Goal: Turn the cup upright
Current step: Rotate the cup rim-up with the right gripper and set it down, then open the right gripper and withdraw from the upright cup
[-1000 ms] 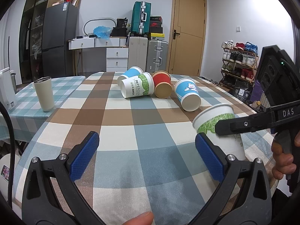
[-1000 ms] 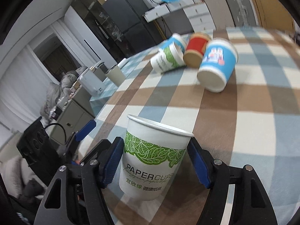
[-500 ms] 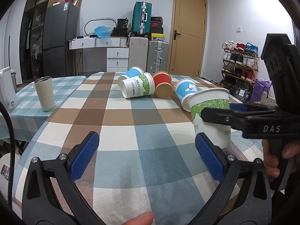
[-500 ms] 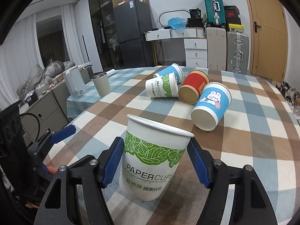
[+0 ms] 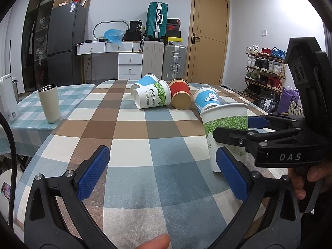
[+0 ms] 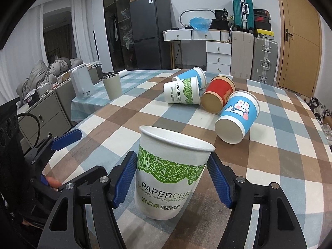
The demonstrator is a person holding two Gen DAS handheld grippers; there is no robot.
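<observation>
My right gripper [image 6: 172,178] is shut on a white paper cup with green leaves [image 6: 170,172], held upright with its base at the checked tablecloth [image 6: 276,161]. The same cup [image 5: 226,128] stands upright at the right of the left wrist view, held by the right gripper [image 5: 238,128]. My left gripper [image 5: 161,172] is open and empty over the near part of the table, left of the cup. Several more cups lie on their sides farther back: a second green-leaf cup [image 6: 182,91], a blue cup [image 6: 191,75], a red cup [image 6: 217,95] and a blue rabbit cup [image 6: 238,116].
A beige tumbler [image 5: 50,103] stands upright at the left on a small-checked cloth [image 5: 27,108], next to a white appliance [image 6: 81,81]. Beyond the table are a fridge, drawers, suitcases, a door and a shoe rack [image 5: 265,70].
The right gripper has turned the held cup from tilted to upright and lowered it onto the table. The left gripper has stayed still and open.
</observation>
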